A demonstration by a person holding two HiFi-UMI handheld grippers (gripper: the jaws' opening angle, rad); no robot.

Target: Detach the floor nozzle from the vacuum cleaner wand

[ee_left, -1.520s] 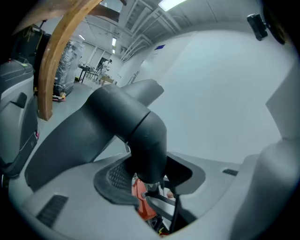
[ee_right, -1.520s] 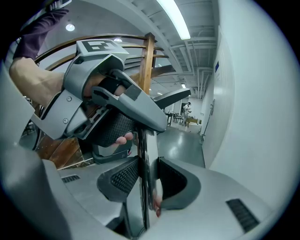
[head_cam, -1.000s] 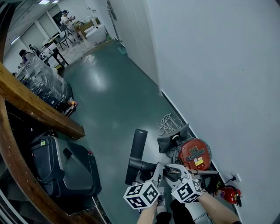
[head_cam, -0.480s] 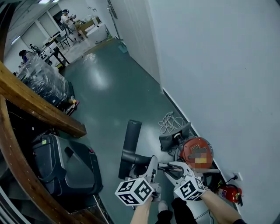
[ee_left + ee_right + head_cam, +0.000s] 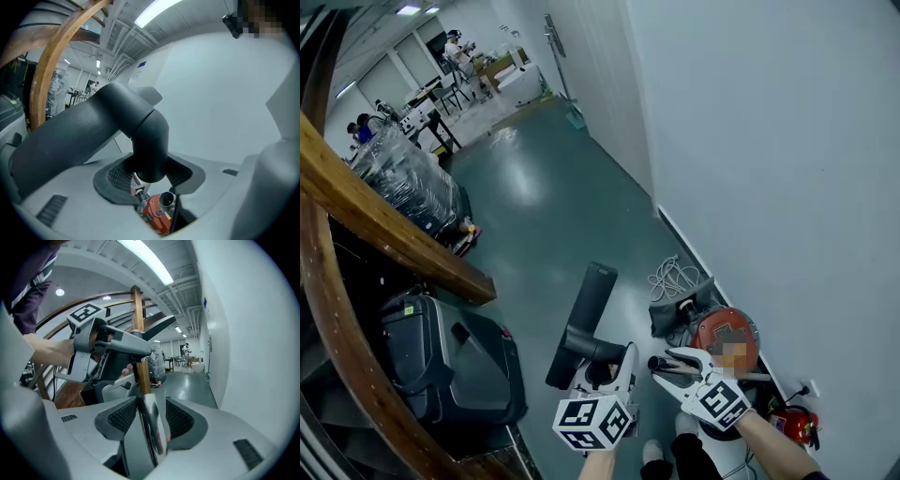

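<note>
A glossy grey-green floor [image 5: 544, 202] runs off to the far left, where tables and chairs [image 5: 431, 94] stand under a ceiling light [image 5: 408, 9]. A plain white wall [image 5: 769, 141] fills the right, with a small red fire extinguisher [image 5: 792, 424] near its foot. At left, curved wooden beams [image 5: 384, 234] cross above a dark case [image 5: 441, 366]; beyond them stands a plastic-wrapped stack [image 5: 408, 183].

Lab/wkshop hall: epoxy floor [image 5: 546, 214], benches [image 5: 427, 101], wrapped pallet [image 5: 405, 183].
</note>
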